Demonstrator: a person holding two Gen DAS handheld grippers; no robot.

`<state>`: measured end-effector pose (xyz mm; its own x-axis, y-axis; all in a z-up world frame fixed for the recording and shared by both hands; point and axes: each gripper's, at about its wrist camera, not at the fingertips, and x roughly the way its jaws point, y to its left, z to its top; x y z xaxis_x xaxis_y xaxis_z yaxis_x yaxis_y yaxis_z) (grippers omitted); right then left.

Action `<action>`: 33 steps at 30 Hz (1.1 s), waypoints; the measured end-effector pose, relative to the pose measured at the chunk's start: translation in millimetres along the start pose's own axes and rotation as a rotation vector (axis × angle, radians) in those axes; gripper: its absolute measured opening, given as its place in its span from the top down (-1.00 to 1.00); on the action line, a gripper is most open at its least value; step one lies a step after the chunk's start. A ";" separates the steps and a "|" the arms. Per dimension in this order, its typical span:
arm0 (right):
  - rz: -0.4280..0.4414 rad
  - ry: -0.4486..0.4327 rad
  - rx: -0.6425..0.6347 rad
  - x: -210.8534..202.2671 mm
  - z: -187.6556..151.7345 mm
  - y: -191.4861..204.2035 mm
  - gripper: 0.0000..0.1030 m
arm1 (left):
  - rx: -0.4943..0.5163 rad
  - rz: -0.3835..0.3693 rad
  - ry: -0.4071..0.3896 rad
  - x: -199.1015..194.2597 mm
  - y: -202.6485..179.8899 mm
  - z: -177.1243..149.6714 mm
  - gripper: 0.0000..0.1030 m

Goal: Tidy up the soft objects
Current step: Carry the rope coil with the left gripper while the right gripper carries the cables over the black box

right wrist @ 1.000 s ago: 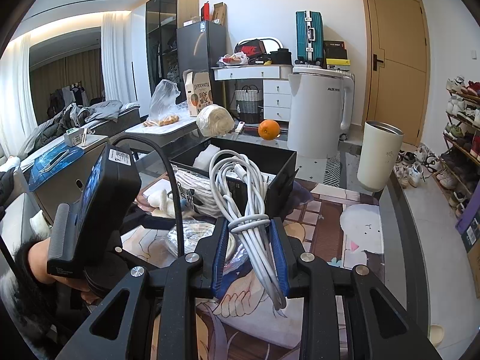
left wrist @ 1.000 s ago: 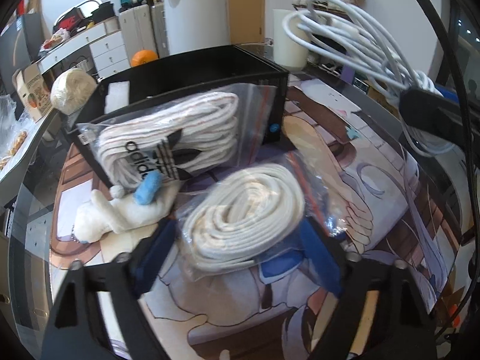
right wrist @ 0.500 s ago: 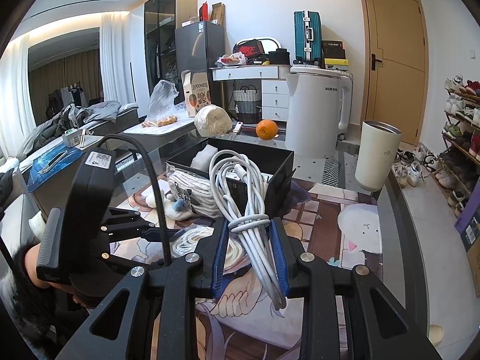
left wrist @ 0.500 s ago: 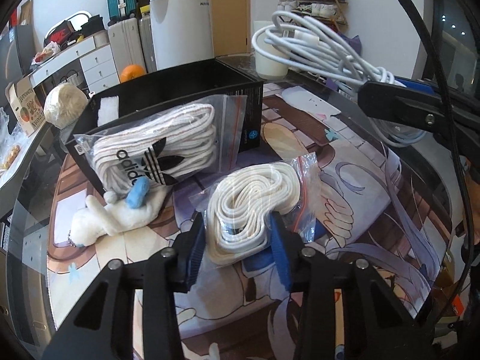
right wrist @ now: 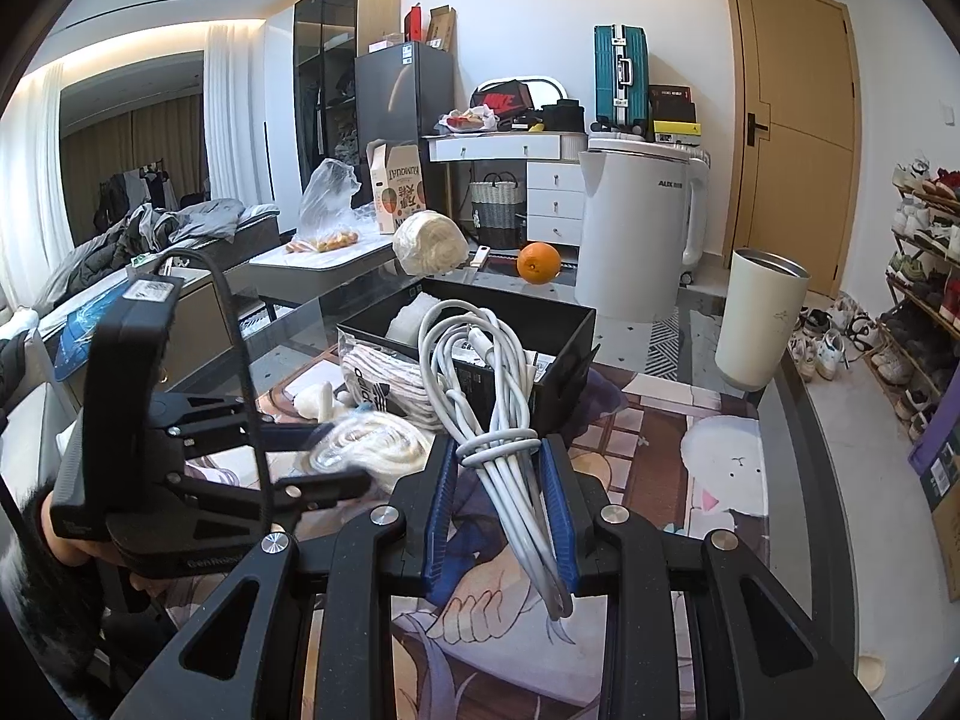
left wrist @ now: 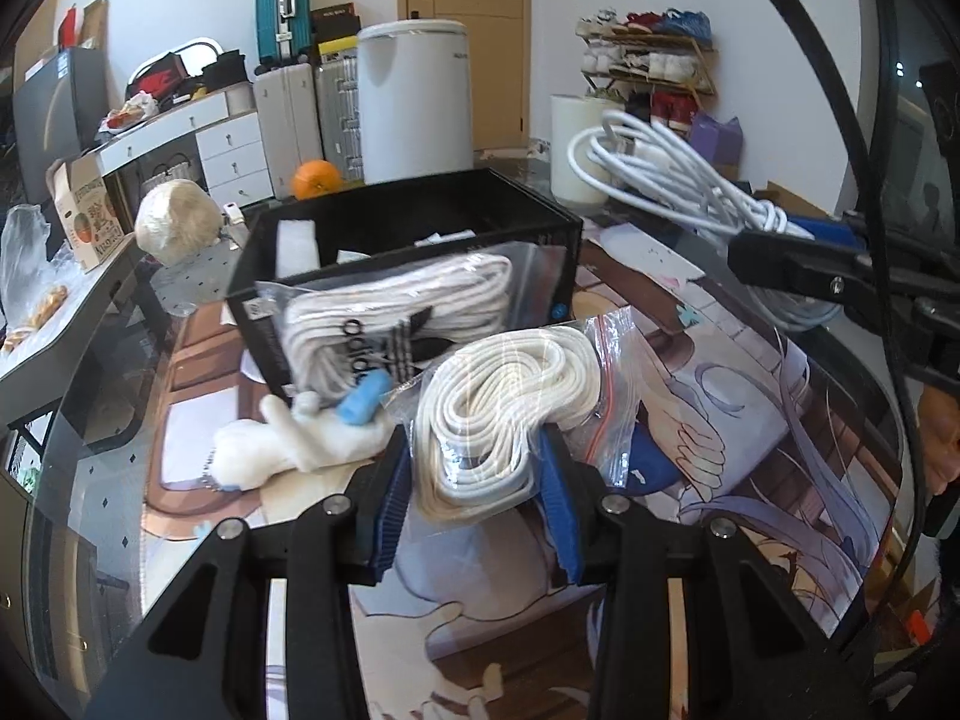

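My left gripper [left wrist: 474, 474] is shut on a clear zip bag of coiled cream strap [left wrist: 510, 408] and holds it lifted above the printed mat; it also shows in the right wrist view [right wrist: 366, 450]. My right gripper [right wrist: 501, 474] is shut on a bundled white cable [right wrist: 480, 372], held in the air in front of the open black box [right wrist: 576, 324]. In the left wrist view the cable [left wrist: 666, 180] hangs at the upper right. A bag of white Adidas laces [left wrist: 396, 318] leans on the box's [left wrist: 420, 210] front wall. A white plush toy [left wrist: 288, 444] with a blue piece lies beside it.
A white kettle [right wrist: 636, 228], an orange [right wrist: 538, 262] and a cream tumbler [right wrist: 759, 318] stand behind and right of the box. A wrapped white ball [right wrist: 429, 243] sits at the back left. The glass table edge [left wrist: 66, 420] runs along the left.
My left gripper closed on the strap bag and lifted it off the mat toward the box. My right gripper kept hold of the cable and barely moved.
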<state>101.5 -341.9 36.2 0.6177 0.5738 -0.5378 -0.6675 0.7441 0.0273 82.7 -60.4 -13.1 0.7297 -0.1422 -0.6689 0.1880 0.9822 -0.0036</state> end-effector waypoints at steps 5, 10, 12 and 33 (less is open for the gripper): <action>-0.001 0.001 -0.006 1.4 1.0 1.9 0.45 | -0.026 0.007 -0.051 -14.9 10.7 -2.1 0.24; 0.000 -0.003 -0.009 2.7 3.9 3.8 0.45 | -0.053 0.029 -0.125 -31.3 24.0 -1.6 0.24; 0.001 -0.007 -0.012 2.4 5.6 5.2 0.45 | -0.062 0.041 -0.142 -35.1 29.9 -0.6 0.24; -0.005 -0.026 -0.027 27.2 36.3 9.6 0.45 | -0.136 0.145 -0.312 -63.0 68.2 12.9 0.23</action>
<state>127.0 -306.8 52.4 0.6315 0.5792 -0.5155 -0.6752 0.7377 0.0017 58.0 13.9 38.3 0.9118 -0.0105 -0.4105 -0.0058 0.9992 -0.0385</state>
